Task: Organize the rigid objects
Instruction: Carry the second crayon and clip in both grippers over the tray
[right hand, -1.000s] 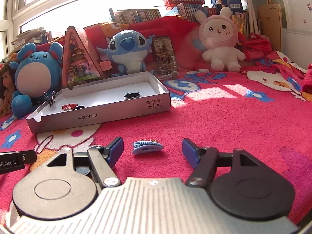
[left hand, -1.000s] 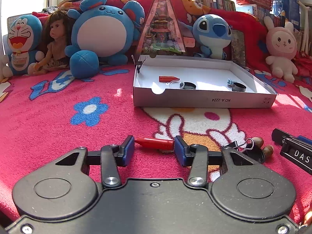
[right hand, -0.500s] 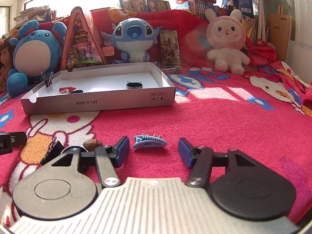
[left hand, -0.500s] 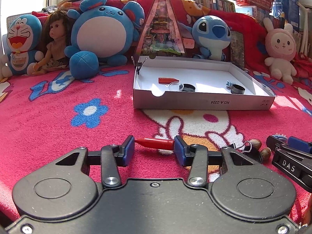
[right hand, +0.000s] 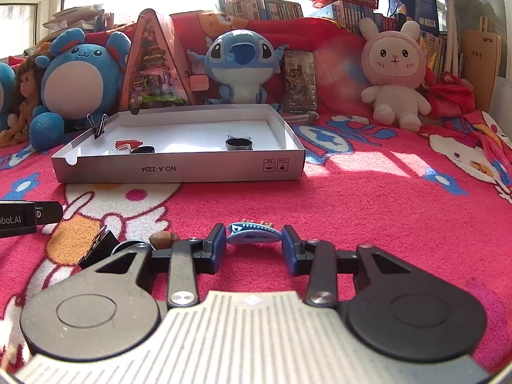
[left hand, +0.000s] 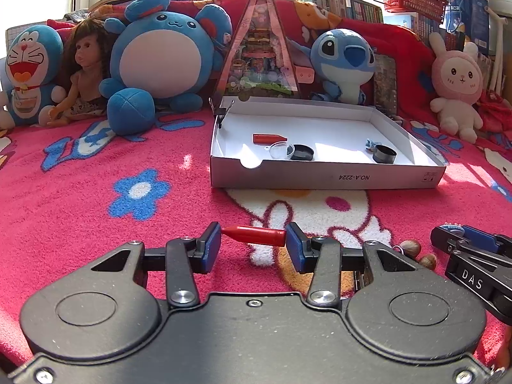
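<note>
My left gripper (left hand: 253, 240) is shut on a red bullet-shaped piece (left hand: 256, 235), held end to end just above the pink blanket. In the right wrist view, the right gripper (right hand: 253, 240) has a blue toothed hair clip (right hand: 252, 236) between its blue pads. Its jaws are closing and the pads meet both ends of the clip. Beyond both grippers lies a shallow white cardboard box (left hand: 320, 177). In it are another red piece (left hand: 268, 138), a clear dome (left hand: 281, 150), a black lid (left hand: 302, 152) and a black ring (left hand: 384, 153).
Two brown nuts (left hand: 411, 248) and a black binder clip (right hand: 97, 249) lie on the blanket between the grippers. A second binder clip (right hand: 99, 126) grips the box's left corner. Plush toys, a doll and a triangular display box (left hand: 260, 54) line the back.
The right gripper's jaws have drawn in around the blue hair clip until they touch its ends, and its view has rolled level. The left gripper has kept still with the red piece.
</note>
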The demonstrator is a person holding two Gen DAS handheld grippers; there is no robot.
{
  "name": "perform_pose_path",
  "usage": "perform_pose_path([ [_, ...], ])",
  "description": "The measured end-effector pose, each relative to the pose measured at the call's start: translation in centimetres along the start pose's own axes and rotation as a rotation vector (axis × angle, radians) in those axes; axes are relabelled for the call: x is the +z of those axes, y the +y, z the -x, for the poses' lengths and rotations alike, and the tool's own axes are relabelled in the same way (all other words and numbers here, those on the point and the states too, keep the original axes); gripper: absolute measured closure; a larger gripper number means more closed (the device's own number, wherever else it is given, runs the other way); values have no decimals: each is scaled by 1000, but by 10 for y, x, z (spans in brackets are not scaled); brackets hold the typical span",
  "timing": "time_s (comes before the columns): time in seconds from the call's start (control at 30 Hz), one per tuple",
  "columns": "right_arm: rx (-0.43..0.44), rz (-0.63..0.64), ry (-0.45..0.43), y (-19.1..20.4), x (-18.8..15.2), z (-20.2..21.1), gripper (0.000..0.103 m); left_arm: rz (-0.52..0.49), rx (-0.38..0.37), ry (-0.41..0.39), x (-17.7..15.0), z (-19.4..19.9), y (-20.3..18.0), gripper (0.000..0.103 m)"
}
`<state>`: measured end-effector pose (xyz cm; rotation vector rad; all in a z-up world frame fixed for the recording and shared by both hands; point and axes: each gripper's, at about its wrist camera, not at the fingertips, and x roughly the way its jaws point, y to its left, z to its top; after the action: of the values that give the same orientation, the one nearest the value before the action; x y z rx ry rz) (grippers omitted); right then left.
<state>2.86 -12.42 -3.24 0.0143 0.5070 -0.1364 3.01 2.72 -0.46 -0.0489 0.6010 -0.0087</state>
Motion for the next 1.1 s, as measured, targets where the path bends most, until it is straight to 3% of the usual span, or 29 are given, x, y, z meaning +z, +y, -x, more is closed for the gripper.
perform_pose_path([
  [0.6,79,-79,-9,-16,36,-10,60,-37,-63,-36,40,-3,-9,61],
  [1.1,131,-61,-22,-23,81,-35,60,13,-128,-9,90,-26,-3,61],
])
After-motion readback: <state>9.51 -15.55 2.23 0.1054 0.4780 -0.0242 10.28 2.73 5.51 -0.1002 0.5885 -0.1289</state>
